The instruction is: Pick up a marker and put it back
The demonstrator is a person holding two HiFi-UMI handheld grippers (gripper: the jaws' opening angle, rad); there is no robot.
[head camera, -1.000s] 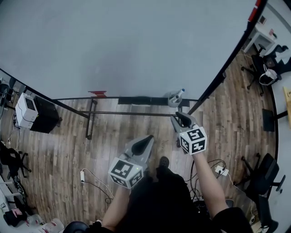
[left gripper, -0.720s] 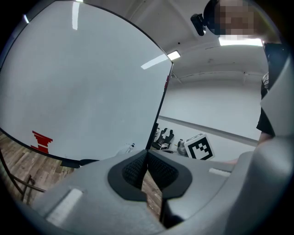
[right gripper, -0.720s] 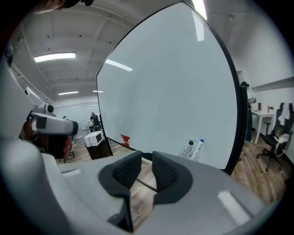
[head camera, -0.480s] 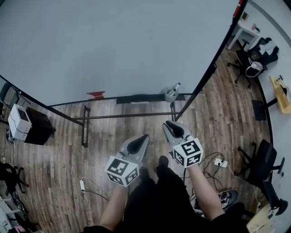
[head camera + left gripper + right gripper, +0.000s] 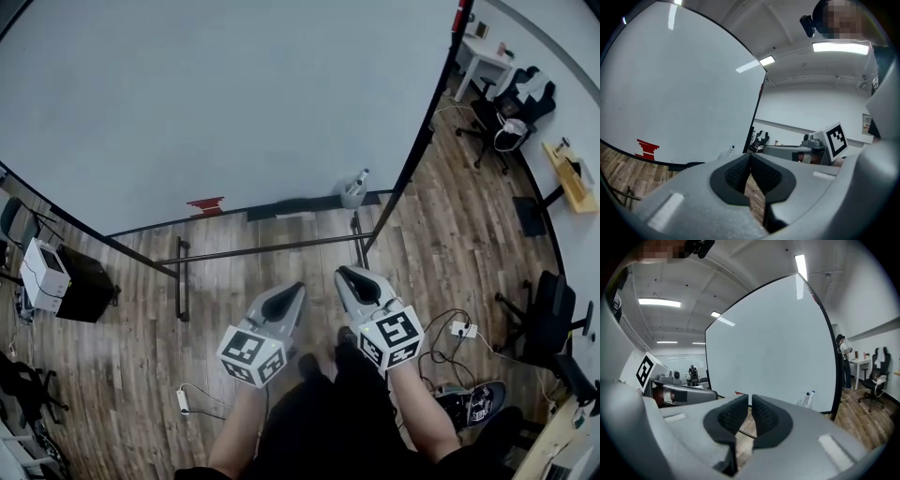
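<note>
- Left gripper [image 5: 750,158]: held in the person's left hand, low in the head view, over the floor. The jaws are seen closed, the black pads meeting at the tips; nothing is held between them.
- Right gripper [image 5: 750,400]: held in the person's right hand, just beside the left one and level with it. The jaws have just been closing and are drawn almost together, with only a thin slit left between the pads. Nothing is held between them.
- Marker [image 5: 362,175]: found standing tilted in a holder, its tip sticking out above the rim, well apart from both grippers. A second marker is seen beside it in the right gripper view.
- Holder [image 5: 352,195]: a small pale cup, set at the right end of the ledge, near the whiteboard's lower right corner.
- Whiteboard [image 5: 234,94]: large, dark-framed, its face blank; most of the head view is filled by it.
- Ledge [image 5: 291,205]: a dark strip along the board's lower edge.
- Red item [image 5: 205,203]: located at the board's lower edge, left of the ledge; its kind cannot be told.
- Stand bars [image 5: 262,249]: black tubes under the board, resting on the floor.
- Floor [image 5: 122,309]: wood planks.
- Power strip [image 5: 461,329]: white, lying on the floor to the right of the right gripper, with cables attached.
- Office chair [image 5: 544,314]: black, placed at the right edge.
</note>
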